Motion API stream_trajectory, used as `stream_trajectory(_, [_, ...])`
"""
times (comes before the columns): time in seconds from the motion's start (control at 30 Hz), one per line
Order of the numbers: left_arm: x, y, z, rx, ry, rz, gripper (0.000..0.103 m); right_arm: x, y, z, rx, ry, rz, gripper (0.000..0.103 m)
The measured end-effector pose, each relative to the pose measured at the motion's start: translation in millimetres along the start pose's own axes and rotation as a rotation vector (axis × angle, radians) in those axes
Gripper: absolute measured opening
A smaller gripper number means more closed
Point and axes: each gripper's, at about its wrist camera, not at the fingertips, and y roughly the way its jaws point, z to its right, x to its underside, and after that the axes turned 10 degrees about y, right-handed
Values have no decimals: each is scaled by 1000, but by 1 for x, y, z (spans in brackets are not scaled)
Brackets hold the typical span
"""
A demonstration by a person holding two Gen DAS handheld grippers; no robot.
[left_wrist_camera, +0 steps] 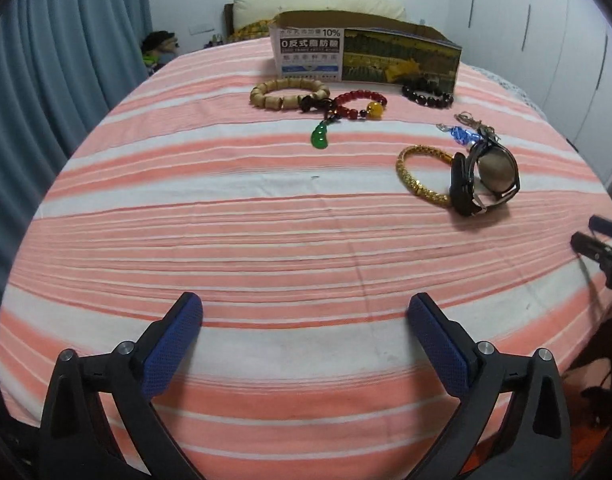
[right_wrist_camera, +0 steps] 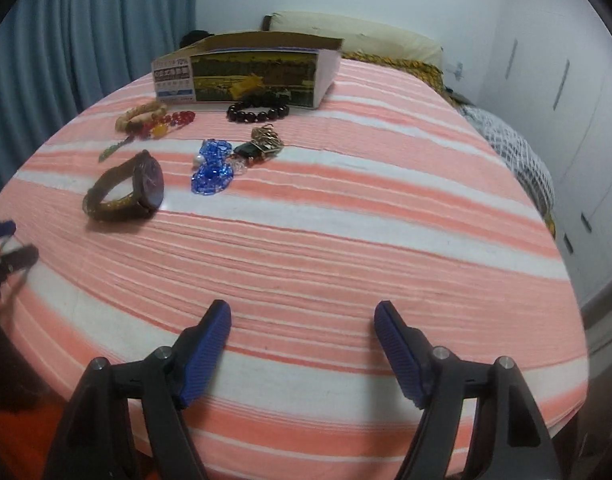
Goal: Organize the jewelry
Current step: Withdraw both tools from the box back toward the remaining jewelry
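Jewelry lies on a pink-and-white striped bed. In the left wrist view: a wooden bead bracelet (left_wrist_camera: 289, 92), a red bead bracelet (left_wrist_camera: 360, 105) with a green pendant (left_wrist_camera: 321, 137), a dark bead bracelet (left_wrist_camera: 427, 96), a gold bangle (left_wrist_camera: 420, 174), a dark watch (left_wrist_camera: 486, 178) and a blue glass piece (left_wrist_camera: 460, 134). An open cardboard box (left_wrist_camera: 366, 54) stands behind them. My left gripper (left_wrist_camera: 306, 316) is open and empty, well short of the jewelry. My right gripper (right_wrist_camera: 302, 316) is open and empty; the watch (right_wrist_camera: 126, 188) and blue piece (right_wrist_camera: 212, 172) lie ahead to its left.
A pillow (left_wrist_camera: 318, 8) lies at the bed's head. Blue curtains (left_wrist_camera: 46, 80) hang on the left, white wardrobe doors (left_wrist_camera: 546, 40) stand on the right. The bed's near edge curves just below both grippers. A chain with keys (right_wrist_camera: 266, 142) lies by the blue piece.
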Motion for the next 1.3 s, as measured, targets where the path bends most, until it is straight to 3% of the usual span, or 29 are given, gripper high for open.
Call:
stream_trajectory(0.07, [1, -1, 0, -8, -7, 19, 103, 4, 1, 6, -19, 46, 18, 83])
stream_trajectory(0.4, [5, -2, 1, -37, -38, 69, 103, 13, -1, 6, -20, 53, 80, 85])
stream_trajectory(0.83, [2, -1, -2, -7, -13, 39, 103, 2, 0, 9, -61, 30, 3, 84])
stream_trajectory(1.13, [-14, 3, -15, 63, -67, -22, 103, -17, 0, 16, -94, 68, 7, 84])
stream_trajectory(1.3, [-31, 4, -29, 103, -121, -12, 103, -34, 0, 11, -111, 41, 33, 84])
